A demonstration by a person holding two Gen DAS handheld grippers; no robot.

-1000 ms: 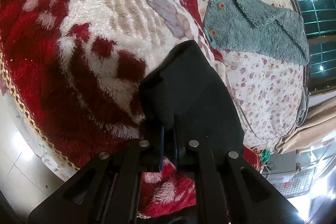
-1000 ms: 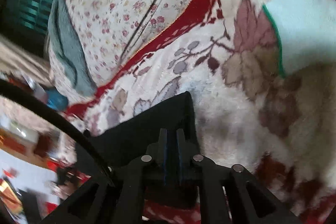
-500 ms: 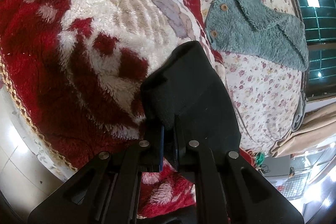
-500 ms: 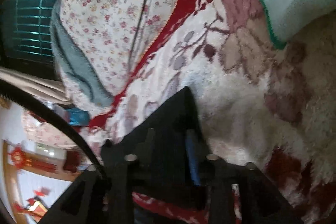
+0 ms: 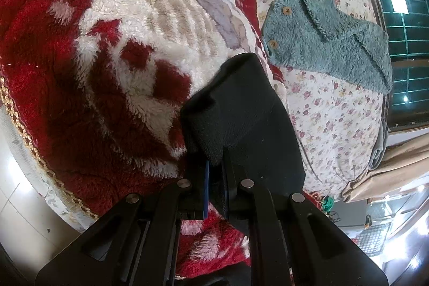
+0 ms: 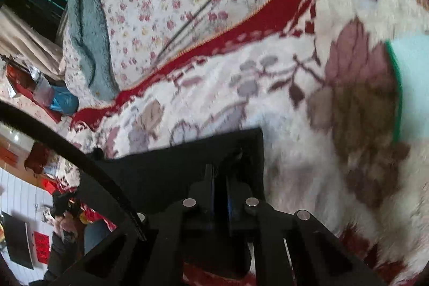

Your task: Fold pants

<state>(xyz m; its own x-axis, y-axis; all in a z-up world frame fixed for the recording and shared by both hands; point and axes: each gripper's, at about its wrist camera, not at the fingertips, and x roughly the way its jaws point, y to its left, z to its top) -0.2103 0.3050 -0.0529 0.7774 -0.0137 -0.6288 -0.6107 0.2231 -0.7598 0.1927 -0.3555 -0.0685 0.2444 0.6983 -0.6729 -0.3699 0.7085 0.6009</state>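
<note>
The black pants (image 5: 249, 109) hang from my left gripper (image 5: 215, 165), which is shut on their ribbed edge, lifted above a red and white plush blanket (image 5: 107, 44). In the right wrist view the same black pants (image 6: 187, 165) stretch to the left from my right gripper (image 6: 221, 173), which is shut on another edge of them. The cloth hides both pairs of fingertips. The pants span between the two grippers.
A teal fleece jacket (image 5: 327, 36) with wooden buttons lies on a floral sheet (image 5: 335, 111) to the right. A pale mint cloth (image 6: 413, 82) lies on the blanket at the right. The blanket's edge and floor tiles (image 5: 16, 178) are at the lower left.
The right gripper has swung with the pants, and its view tilted back after turning towards the floral sheet. The left gripper has drifted slightly, still holding the pants.
</note>
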